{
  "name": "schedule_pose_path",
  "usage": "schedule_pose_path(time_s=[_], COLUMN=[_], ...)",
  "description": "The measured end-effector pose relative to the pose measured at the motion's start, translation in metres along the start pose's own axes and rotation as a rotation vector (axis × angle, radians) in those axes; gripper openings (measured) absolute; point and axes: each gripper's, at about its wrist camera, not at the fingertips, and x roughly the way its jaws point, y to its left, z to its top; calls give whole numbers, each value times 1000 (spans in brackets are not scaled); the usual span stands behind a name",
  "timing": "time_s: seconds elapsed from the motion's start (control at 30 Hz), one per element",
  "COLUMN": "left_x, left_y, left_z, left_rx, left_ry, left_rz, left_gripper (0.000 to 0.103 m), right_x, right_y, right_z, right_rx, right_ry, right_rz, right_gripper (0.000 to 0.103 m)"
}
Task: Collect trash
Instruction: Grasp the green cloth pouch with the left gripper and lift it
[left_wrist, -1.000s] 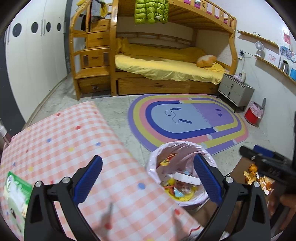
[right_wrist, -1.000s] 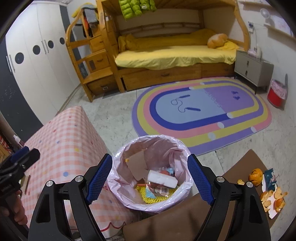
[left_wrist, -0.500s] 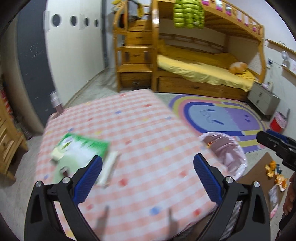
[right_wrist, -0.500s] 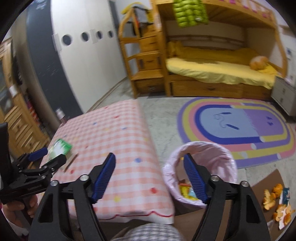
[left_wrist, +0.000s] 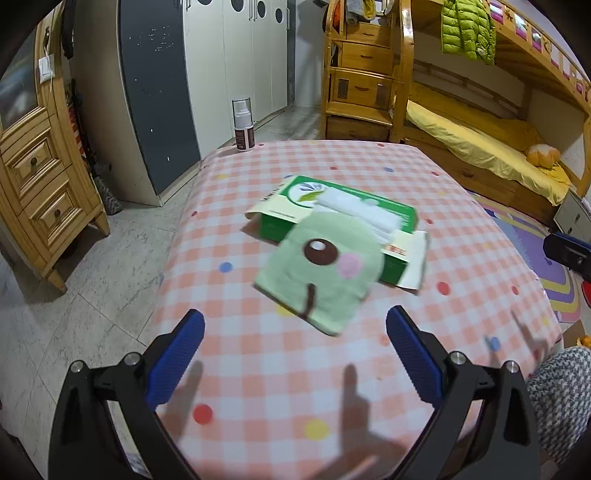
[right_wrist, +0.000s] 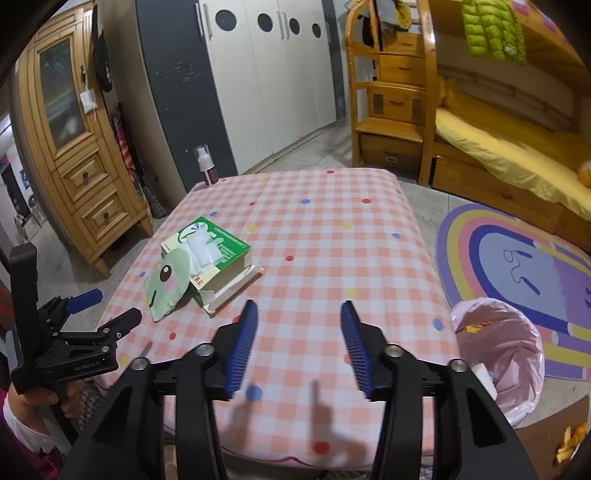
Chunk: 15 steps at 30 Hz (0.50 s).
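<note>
An opened green and white carton (left_wrist: 354, 218) lies on the pink checked table (left_wrist: 332, 387), with a pale green frog-face cloth (left_wrist: 325, 273) leaning on its near side. Both also show in the right wrist view: the carton (right_wrist: 218, 254) and the cloth (right_wrist: 166, 284). My left gripper (left_wrist: 295, 354) is open and empty, just short of the cloth. It also shows in the right wrist view (right_wrist: 107, 310). My right gripper (right_wrist: 299, 343) is open and empty over the table's near edge. The pink-lined trash bin (right_wrist: 498, 354) holding several scraps stands on the floor right of the table.
A spray bottle (left_wrist: 243, 125) stands at the table's far corner. A wooden cabinet (left_wrist: 33, 177) is at the left, wardrobes behind, a bunk bed (left_wrist: 480, 140) and striped rug (right_wrist: 524, 258) at the right. Orange peels (right_wrist: 569, 439) lie on brown board by the bin.
Both grippers have swung left, away from the bin and over the table. The carton and frog cloth are now close in front of my left gripper. Both stay open.
</note>
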Motion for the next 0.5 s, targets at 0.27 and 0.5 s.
schedule_pose_path(time_s=[0.27,0.5], left_x=[33,62], left_y=[4,-14], left_z=[11,17], left_rx=[77,173], left_ry=[37,87], left_rz=[-70,-121], left_gripper=[96,82], right_x=[11,13], right_y=[9,8], right_z=[13,12], right_rx=[-27,-27], right_ry=[9,21], right_rz=[-15,-23], right_gripper=[65,65])
